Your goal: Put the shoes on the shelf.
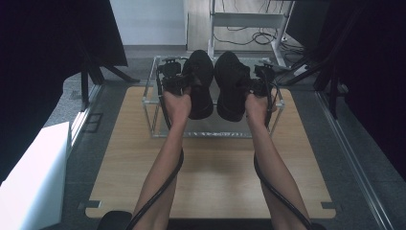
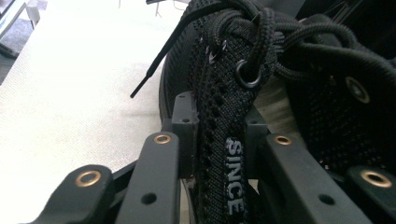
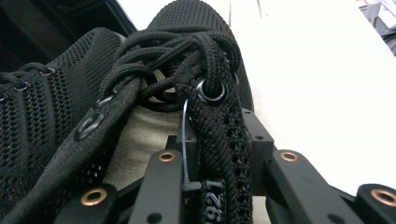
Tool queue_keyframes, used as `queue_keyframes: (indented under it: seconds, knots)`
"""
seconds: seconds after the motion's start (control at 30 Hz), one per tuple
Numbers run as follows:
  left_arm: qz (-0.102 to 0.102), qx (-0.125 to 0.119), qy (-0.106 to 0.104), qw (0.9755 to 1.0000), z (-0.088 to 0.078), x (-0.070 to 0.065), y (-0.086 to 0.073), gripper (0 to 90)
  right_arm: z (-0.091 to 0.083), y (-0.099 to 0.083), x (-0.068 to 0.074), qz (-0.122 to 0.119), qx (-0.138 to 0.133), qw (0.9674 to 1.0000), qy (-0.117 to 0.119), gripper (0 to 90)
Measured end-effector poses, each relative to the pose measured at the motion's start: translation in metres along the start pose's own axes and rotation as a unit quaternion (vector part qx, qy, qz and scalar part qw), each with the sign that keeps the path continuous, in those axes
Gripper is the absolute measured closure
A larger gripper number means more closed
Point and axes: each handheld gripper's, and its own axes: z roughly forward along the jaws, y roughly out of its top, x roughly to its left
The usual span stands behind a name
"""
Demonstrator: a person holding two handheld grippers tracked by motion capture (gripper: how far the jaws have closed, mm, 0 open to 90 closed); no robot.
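I have a black shoe in each tool, both held up over the clear rack (image 1: 153,103) that stands on the wooden table (image 1: 215,177). The left tool (image 1: 178,81) is clamped on the outer collar edge of the left shoe (image 1: 199,84); in the left gripper view the pads sit tight on either side of that woven strip of the left shoe (image 2: 224,116), just below the top eyelet (image 2: 247,74), with white lettering showing between the jaws. The right tool (image 1: 261,79) is clamped the same way on the collar edge of the right shoe (image 1: 231,84); in the right gripper view the strip of the right shoe (image 3: 219,135) runs down between the pads, and a thin plastic tag loop (image 3: 185,140) hangs beside it. The two shoes hang side by side, close together, toes pointing away from me, over the rack's top level; I cannot tell whether their soles touch it. My judgement is that these are light, soft things: the knit upper will fold and sag, so a pinch at the collar lets the toe droop and swing. The padded collar edge by the top eyelet looks like the firmest spot, thick enough not to slip through. The laces (image 3: 159,60) are loose and bunched, and one lace end (image 2: 159,60) dangles free, so I would keep the shoes level and set them down slowly to avoid snagging the rack's frame.
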Motion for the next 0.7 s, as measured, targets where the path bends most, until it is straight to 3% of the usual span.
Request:
queue_keyframes:
  seconds: [0.27, 0.37, 0.4, 0.53, 0.6, 0.7]
  knots:
    - [0.011, 0.002, -0.004, 0.9999, 0.005, -0.008, 0.001, 68.2, 0.008, 0.001, 0.005, 0.008, -0.001, 1.0, -0.003, 66.3]
    - [0.007, 0.004, -0.008, 0.9999, 0.007, -0.009, 0.002, 65.3, 0.01, 0.001, 0.006, 0.01, -0.001, 0.9999, 0.006, 62.0]
    - [-0.002, 0.007, -0.018, 0.9998, 0.008, -0.007, 0.003, 64.6, 0.01, 0.001, 0.006, 0.011, -0.001, 0.9999, 0.009, 60.1]
    - [-0.019, 0.02, -0.049, 0.9984, 0.01, -0.002, 0.007, 54.1, 0.013, 0.001, -0.004, 0.034, 0.004, 0.998, 0.053, 48.1]
    - [-0.016, 0.024, -0.058, 0.9979, 0.011, -0.001, 0.007, 47.8, 0.014, 0.002, -0.009, 0.046, 0.003, 0.9954, 0.084, 41.3]
    - [-0.013, 0.008, -0.087, 0.9961, 0.008, 0.001, 0.005, 43.4, 0.01, 0.002, -0.009, 0.032, 0.005, 0.9944, 0.101, 39.3]
